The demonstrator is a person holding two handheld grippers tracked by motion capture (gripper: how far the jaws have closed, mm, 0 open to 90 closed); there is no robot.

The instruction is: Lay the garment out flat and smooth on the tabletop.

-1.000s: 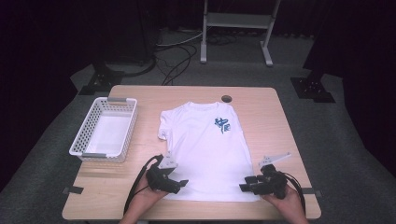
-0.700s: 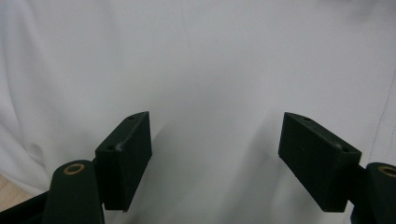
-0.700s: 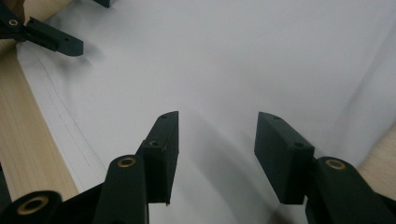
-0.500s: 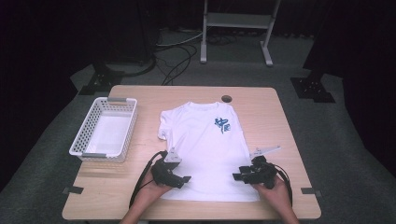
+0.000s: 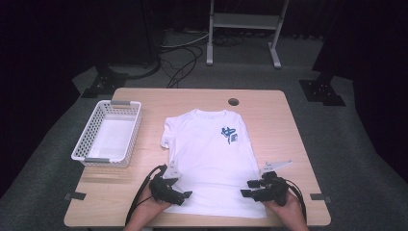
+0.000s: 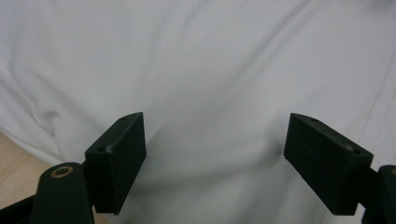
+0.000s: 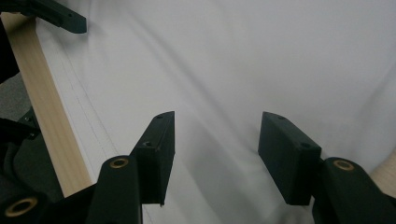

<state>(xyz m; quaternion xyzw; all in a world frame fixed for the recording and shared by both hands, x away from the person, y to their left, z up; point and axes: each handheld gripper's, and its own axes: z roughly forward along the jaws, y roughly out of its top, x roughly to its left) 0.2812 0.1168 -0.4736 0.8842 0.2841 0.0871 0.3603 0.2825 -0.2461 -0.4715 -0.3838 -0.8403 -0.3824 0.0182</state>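
1. The white T-shirt [image 5: 211, 159] lies flat, front up, in the middle of the wooden table [image 5: 288, 125]. Its collar points to the top of the high view and its hem runs along the lower edge, near the person.

2. Over the last second both grippers have come inward from the shirt's lower corners. The left gripper [image 5: 185, 194] now sits over the lower left of the cloth. The right gripper [image 5: 246, 188] sits over the lower right, a little higher in the frame than it was.

3. In the left gripper view the jaws stand wide apart, released, with bare white fabric between them and nothing pinched. A strip of table shows at the lower left of that frame.

4. In the right gripper view the jaws are likewise spread and empty. The stitched hem and the table edge run down the left side of that frame.

5. My reading: the grippers are settling onto the hem area for a pinch, probably to start a fold, and no grasp is made yet.

6. The white basket [image 5: 107, 134] sits at the left of the table, well apart from the shirt.
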